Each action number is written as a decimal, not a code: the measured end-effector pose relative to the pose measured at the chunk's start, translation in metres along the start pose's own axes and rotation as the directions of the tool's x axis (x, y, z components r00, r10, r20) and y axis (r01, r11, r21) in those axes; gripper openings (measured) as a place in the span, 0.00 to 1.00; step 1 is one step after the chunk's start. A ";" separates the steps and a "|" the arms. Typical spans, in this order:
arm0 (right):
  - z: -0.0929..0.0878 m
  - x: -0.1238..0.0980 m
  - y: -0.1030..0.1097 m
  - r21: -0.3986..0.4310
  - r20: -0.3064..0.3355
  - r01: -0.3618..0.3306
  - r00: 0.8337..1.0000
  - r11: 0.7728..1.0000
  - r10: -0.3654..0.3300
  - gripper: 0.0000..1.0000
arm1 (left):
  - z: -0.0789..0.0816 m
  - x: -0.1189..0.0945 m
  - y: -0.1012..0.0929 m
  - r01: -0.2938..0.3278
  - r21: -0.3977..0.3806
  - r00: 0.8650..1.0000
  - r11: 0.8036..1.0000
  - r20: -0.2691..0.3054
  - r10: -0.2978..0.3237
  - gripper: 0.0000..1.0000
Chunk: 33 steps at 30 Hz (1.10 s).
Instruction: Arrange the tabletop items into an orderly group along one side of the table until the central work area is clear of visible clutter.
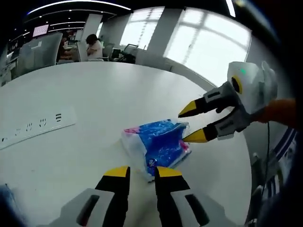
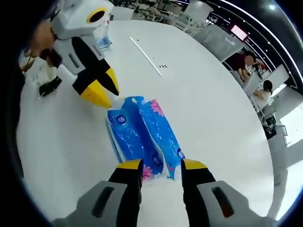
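A soft tissue pack [image 1: 160,145], blue with pink flowers and white ends, lies flat on the white table [image 1: 94,90]. My left gripper [image 1: 142,172] is open, with the pack's near white corner between its yellow tips. From the right, my right gripper [image 1: 188,126] comes in open, its two tips on either side of the pack's far end. In the right gripper view the pack [image 2: 142,135] runs lengthwise away from my right gripper [image 2: 161,165], with its near end between the tips. The left gripper [image 2: 108,91] touches the pack's far end there.
A long white power strip [image 1: 40,124] lies left of the pack, seen also as a thin strip [image 2: 147,57]. A clear plastic item [image 2: 102,38] and a dark object [image 2: 48,87] sit near the table's edge. People sit at desks [image 1: 94,47] beyond the table.
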State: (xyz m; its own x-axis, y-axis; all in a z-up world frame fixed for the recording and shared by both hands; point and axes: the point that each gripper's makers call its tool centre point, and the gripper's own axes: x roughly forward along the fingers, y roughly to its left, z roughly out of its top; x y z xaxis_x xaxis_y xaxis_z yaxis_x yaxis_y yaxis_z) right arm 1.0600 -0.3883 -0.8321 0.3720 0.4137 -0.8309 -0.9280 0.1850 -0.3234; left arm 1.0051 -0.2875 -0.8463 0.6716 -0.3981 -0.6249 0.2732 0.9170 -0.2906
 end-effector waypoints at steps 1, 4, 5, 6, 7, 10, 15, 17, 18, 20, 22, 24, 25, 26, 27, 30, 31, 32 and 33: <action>0.001 -0.001 0.000 0.011 0.007 0.004 1.000 1.000 -0.004 0.33 | 0.000 -0.002 0.000 -0.001 0.014 1.000 1.000 0.000 0.001 0.22; 0.009 -0.004 0.002 0.065 0.051 -0.005 0.999 0.998 0.002 0.38 | 0.002 -0.010 -0.001 -0.005 0.047 1.000 0.999 0.004 0.005 0.27; 0.010 -0.004 0.001 0.073 0.059 -0.005 0.998 0.997 0.001 0.40 | 0.003 -0.012 -0.001 -0.008 0.054 1.000 0.999 0.009 0.007 0.29; 0.013 -0.005 0.001 0.079 0.073 -0.004 0.997 0.997 -0.001 0.41 | 0.004 -0.014 -0.001 -0.010 0.056 1.000 0.998 0.011 0.009 0.30; 0.016 -0.007 0.003 0.082 0.079 -0.006 0.997 0.997 -0.001 0.41 | 0.005 -0.017 0.000 -0.012 0.060 1.000 0.998 0.012 0.012 0.31; 0.025 -0.012 0.007 0.100 0.108 -0.007 0.994 0.995 -0.004 0.43 | 0.004 -0.024 0.004 -0.031 0.064 1.000 0.997 0.004 0.031 0.37; 0.039 -0.018 0.012 0.156 0.162 -0.030 0.987 0.987 0.005 0.50 | 0.005 -0.040 0.012 -0.072 0.063 0.997 0.995 0.003 0.072 0.44; 0.044 -0.020 0.016 0.152 0.171 -0.031 0.985 0.988 0.005 0.50 | 0.005 -0.048 0.016 -0.089 0.057 0.996 0.994 0.007 0.089 0.46; 0.047 -0.021 0.018 0.152 0.177 -0.034 0.984 0.988 0.007 0.51 | 0.005 -0.051 0.019 -0.101 0.047 0.995 0.994 0.009 0.100 0.47; 0.052 -0.021 0.022 0.153 0.192 -0.045 0.981 0.987 0.015 0.52 | 0.005 -0.061 0.023 -0.125 0.023 0.992 0.992 0.009 0.125 0.47; 0.059 -0.022 0.027 0.157 0.205 -0.061 0.978 0.986 0.028 0.54 | 0.006 -0.071 0.026 -0.136 -0.012 0.991 0.991 0.014 0.136 0.48; 0.065 -0.021 0.030 0.155 0.220 -0.076 0.975 0.985 0.040 0.55 | 0.007 -0.080 0.027 -0.146 -0.038 0.989 0.989 0.019 0.147 0.49; 0.068 -0.020 0.032 0.154 0.221 -0.079 0.974 0.985 0.043 0.56 | 0.006 -0.085 0.029 -0.152 -0.046 0.988 0.987 0.017 0.153 0.50; 0.070 -0.019 0.033 0.151 0.224 -0.082 0.974 0.985 0.047 0.56 | 0.005 -0.086 0.029 -0.153 -0.048 0.988 0.987 0.017 0.154 0.51; 0.075 -0.019 0.036 0.146 0.231 -0.089 0.971 0.985 0.054 0.56 | 0.003 -0.091 0.029 -0.152 -0.051 0.988 0.987 0.014 0.153 0.53; 0.085 -0.018 0.040 0.141 0.251 -0.106 0.966 0.984 0.068 0.57 | -0.002 -0.102 0.033 -0.163 -0.052 0.986 0.985 0.015 0.164 0.54; 0.088 -0.019 0.041 0.141 0.255 -0.109 0.964 0.984 0.070 0.57 | -0.003 -0.106 0.036 -0.173 -0.060 0.984 0.983 0.020 0.174 0.54; 0.091 -0.019 0.043 0.141 0.261 -0.112 0.963 0.984 0.072 0.57 | -0.005 -0.110 0.038 -0.179 -0.070 0.983 0.981 0.023 0.181 0.54; 0.095 -0.019 0.045 0.138 0.267 -0.114 0.961 0.984 0.075 0.57 | -0.006 -0.116 0.039 -0.182 -0.079 0.983 0.980 0.027 0.184 0.54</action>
State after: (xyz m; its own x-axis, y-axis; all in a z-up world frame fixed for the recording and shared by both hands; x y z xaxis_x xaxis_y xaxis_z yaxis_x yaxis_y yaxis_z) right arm 1.0131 -0.3031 -0.7874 0.2937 0.6489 -0.7019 -0.9529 0.2573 -0.1608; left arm 0.9333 -0.2051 -0.7896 0.7289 -0.2216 -0.6477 0.0914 0.9692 -0.2287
